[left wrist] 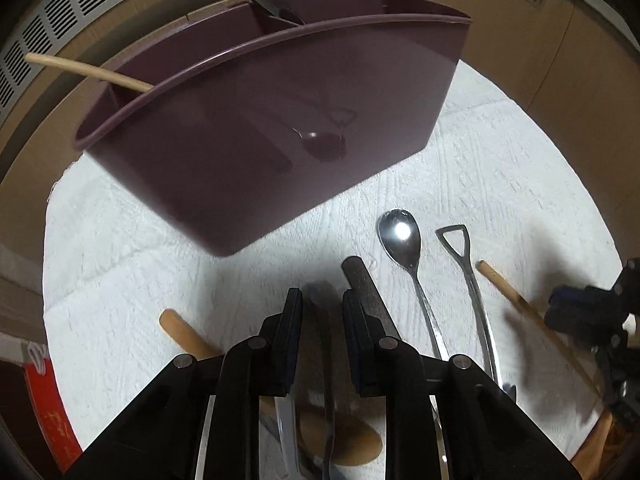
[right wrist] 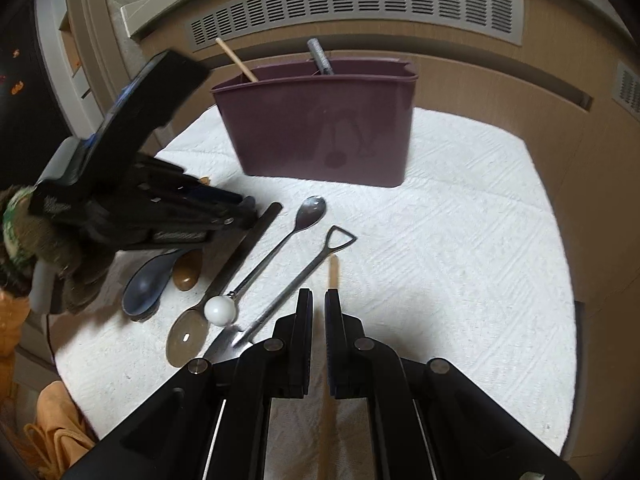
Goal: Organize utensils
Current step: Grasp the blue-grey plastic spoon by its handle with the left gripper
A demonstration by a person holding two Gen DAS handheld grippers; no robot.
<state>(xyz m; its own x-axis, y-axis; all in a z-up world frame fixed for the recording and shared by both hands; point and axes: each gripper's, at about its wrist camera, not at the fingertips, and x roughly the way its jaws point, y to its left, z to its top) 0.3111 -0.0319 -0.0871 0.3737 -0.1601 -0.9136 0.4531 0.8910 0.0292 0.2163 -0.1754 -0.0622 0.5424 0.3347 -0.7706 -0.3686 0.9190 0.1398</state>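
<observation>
My right gripper point(right wrist: 319, 312) is clamped on a wooden chopstick point(right wrist: 333, 276), tip at twelve o'clock toward the maroon caddy point(right wrist: 320, 136), ready to join the chopstick already standing there. My left gripper point(left wrist: 322, 312) hangs over the flat dark handle point(left wrist: 366, 284); whether its narrow jaws grip, I cannot tell. A spoon point(left wrist: 400, 236) lies at one o'clock on the white towel point(left wrist: 500, 152).

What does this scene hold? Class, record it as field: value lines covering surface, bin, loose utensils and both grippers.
surface: white towel
bin: maroon bin, upright at the back, holding a stick and a grey handle
loose utensils: spoon, shovel-handled utensil, blue spoon
left gripper: nearly closed, over the loose utensils
right gripper: shut on a chopstick
</observation>
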